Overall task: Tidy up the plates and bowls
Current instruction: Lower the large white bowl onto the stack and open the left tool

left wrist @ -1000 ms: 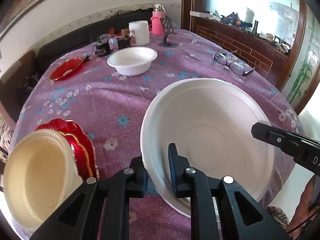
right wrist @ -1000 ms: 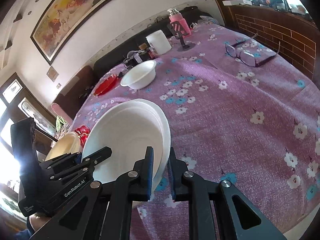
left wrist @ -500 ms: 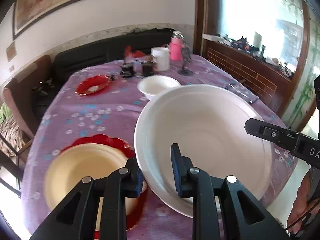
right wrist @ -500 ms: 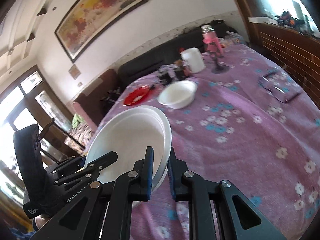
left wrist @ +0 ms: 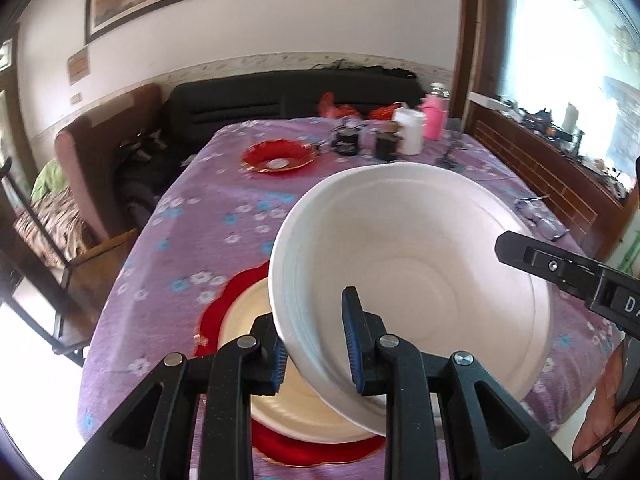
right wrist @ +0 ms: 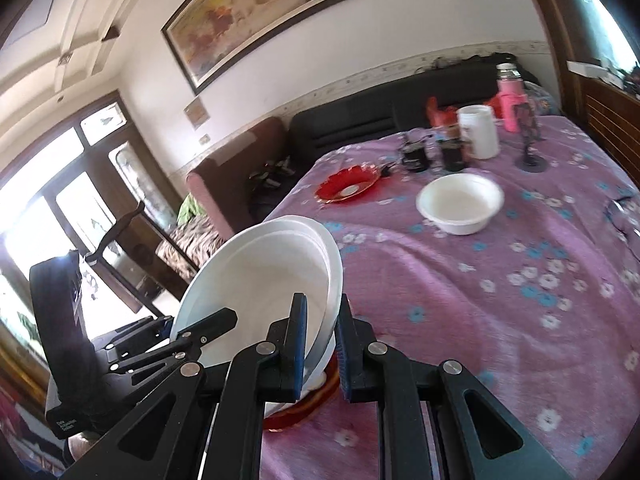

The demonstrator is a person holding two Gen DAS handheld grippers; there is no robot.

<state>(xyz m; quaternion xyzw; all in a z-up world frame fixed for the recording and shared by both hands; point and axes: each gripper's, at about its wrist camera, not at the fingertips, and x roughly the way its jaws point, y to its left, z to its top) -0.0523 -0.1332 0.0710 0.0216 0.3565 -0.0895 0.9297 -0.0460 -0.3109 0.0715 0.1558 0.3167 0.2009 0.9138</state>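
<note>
Large white bowl (left wrist: 420, 264), tilted at frame centre above the cream plate (left wrist: 296, 396), is pinched at opposite rims by left gripper (left wrist: 316, 356) and right gripper (right wrist: 322, 350); the left jaws' loose pinch could let it slip.

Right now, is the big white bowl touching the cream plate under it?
Cannot tell. In the left wrist view the white bowl overlaps the cream plate, hiding any gap.

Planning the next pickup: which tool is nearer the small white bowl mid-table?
Right. The right tool sees the small white bowl just ahead; the left tool sits farther left.
</note>
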